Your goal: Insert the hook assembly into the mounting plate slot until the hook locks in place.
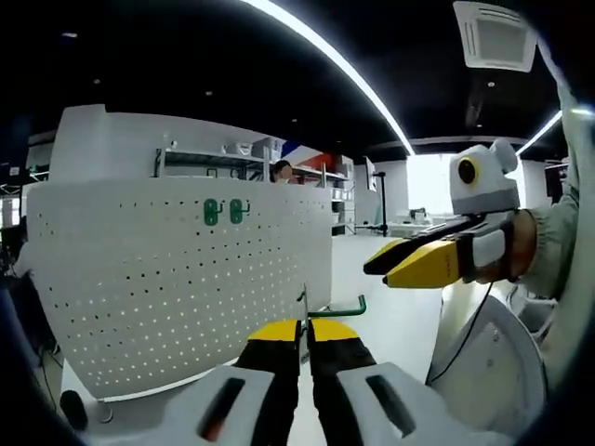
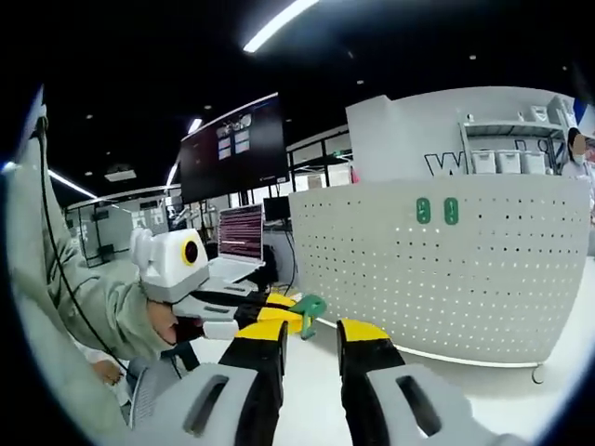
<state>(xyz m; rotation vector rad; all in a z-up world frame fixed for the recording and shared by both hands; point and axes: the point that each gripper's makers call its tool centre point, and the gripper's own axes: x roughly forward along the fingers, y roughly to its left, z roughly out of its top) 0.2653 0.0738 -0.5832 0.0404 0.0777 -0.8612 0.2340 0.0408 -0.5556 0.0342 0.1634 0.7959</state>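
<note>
Your left gripper point(image 1: 304, 336) is pinching the green hook point(image 1: 337, 308) by its metal stem, jaws pressed tight on it, with the bent green arm pointing off to the right, well short of the white pegboard point(image 1: 177, 279). Your right gripper point(image 2: 311, 339) stands with its jaws spread and nothing between them; in the left gripper view it hovers off to the right point(image 1: 409, 263), clear of the board. Two green tabs point(image 1: 223, 212) already sit high on the pegboard, and probably mark the row to aim for. Bring the hook square to the panel before you close in, so the stem meets its slot straight rather than skewed. Keep your grip firm, then press steadily until it seats. Hold your empty gripper back but ready to steady the board if it rocks.
</note>
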